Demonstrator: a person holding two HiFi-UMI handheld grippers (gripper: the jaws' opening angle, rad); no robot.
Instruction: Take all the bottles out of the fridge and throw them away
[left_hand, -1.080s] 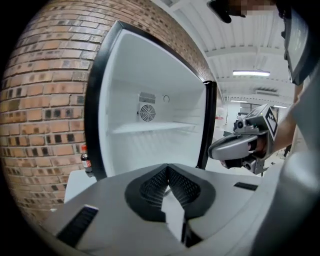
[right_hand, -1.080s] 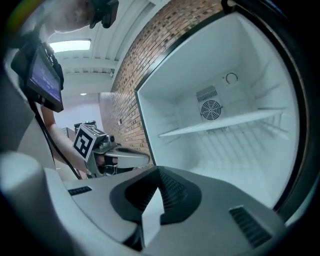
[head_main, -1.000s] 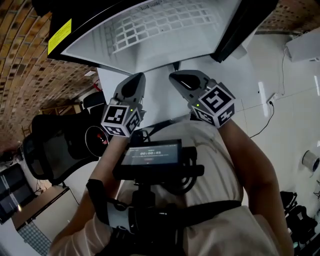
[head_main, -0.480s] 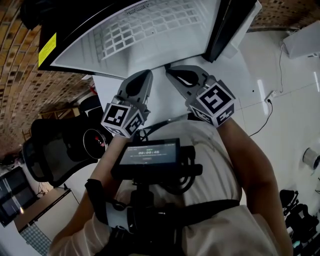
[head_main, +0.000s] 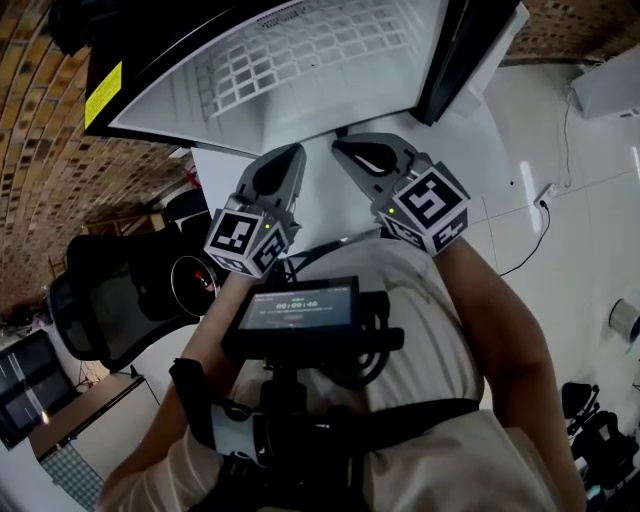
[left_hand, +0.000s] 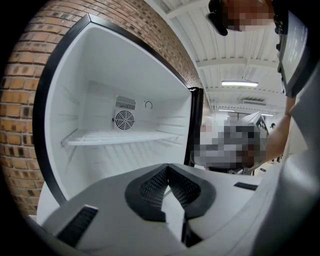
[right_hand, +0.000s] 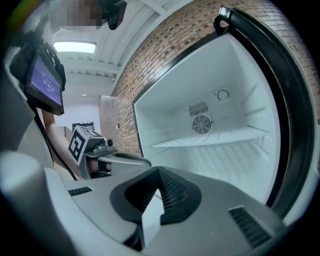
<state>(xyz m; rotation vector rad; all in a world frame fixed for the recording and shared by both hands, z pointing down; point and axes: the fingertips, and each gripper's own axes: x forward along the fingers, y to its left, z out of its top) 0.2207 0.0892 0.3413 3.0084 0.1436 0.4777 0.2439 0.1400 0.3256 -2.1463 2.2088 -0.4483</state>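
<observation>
The fridge (head_main: 300, 60) stands open in front of me, its white inside bare. One wire shelf (left_hand: 120, 136) crosses it, with a round fan grille (right_hand: 201, 124) on the back wall. No bottle shows in any view. My left gripper (head_main: 290, 158) and right gripper (head_main: 345, 150) are held side by side just before the opening and point into it. In the left gripper view the left gripper (left_hand: 167, 169) has its jaws together with nothing between them. The right gripper (right_hand: 159, 172) looks the same in its own view, shut and empty.
The fridge door (head_main: 470, 50) hangs open at the right. A brick wall (head_main: 40, 120) runs along the left. A black office chair (head_main: 110, 300) stands at my left. A cable (head_main: 530, 235) lies on the white floor at the right.
Both grippers have come a little nearer the fridge opening, the left one more than the right. Both have stayed shut and empty.
</observation>
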